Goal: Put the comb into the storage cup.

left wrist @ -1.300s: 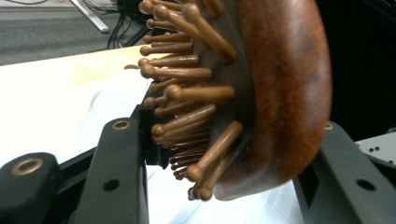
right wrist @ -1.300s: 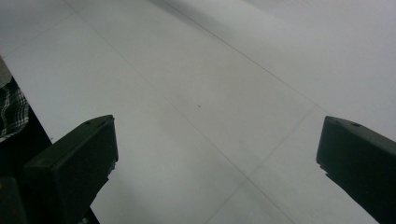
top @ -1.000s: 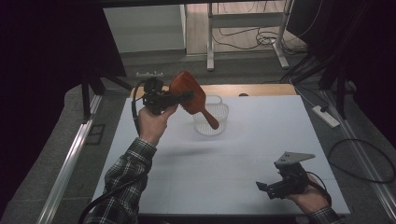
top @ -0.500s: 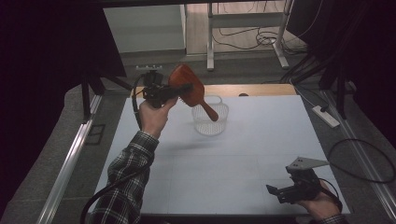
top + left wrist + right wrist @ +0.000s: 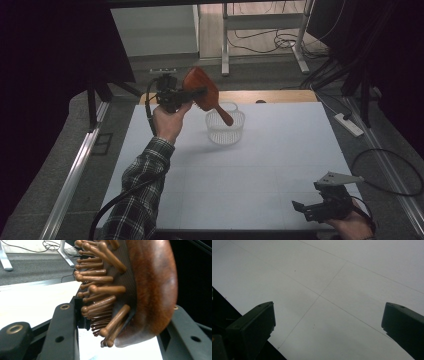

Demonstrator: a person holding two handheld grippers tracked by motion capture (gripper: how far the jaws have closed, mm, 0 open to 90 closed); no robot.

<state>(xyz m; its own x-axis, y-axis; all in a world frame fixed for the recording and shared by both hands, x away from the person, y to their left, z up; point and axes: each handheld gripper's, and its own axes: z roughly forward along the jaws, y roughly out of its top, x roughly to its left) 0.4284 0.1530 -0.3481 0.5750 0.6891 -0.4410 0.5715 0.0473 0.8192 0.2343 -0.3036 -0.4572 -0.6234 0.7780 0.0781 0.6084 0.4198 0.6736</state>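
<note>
Hairbrush (image 5: 202, 92), wooden, was held up in the air by the left gripper (image 5: 192, 95), above and just left of the clear mesh basket (image 5: 225, 129); its handle angled down-right over the basket rim. High view: the left hand (image 5: 169, 120), in a plaid sleeve (image 5: 142, 187), was raised over the far-left part of the white table (image 5: 250, 175). Basket stood upright on the table near the far edge. Right gripper (image 5: 302, 207) sat low at the near-right corner, grey plate on top, jaws apart, nothing between them.

Left gripper view: jaws were clamped on the brush head (image 5: 140, 290), one against the bristle side, one against the smooth rounded wooden back. Round-tipped wooden bristles (image 5: 100, 290) pointed toward the left of the view. White tabletop was visible behind and below the brush.

Right gripper view: both black jaws were spread wide, holding nothing, looking down on bare white tabletop (image 5: 332, 290) with faint seam lines. Dark table edge cut across the lower left.
</note>
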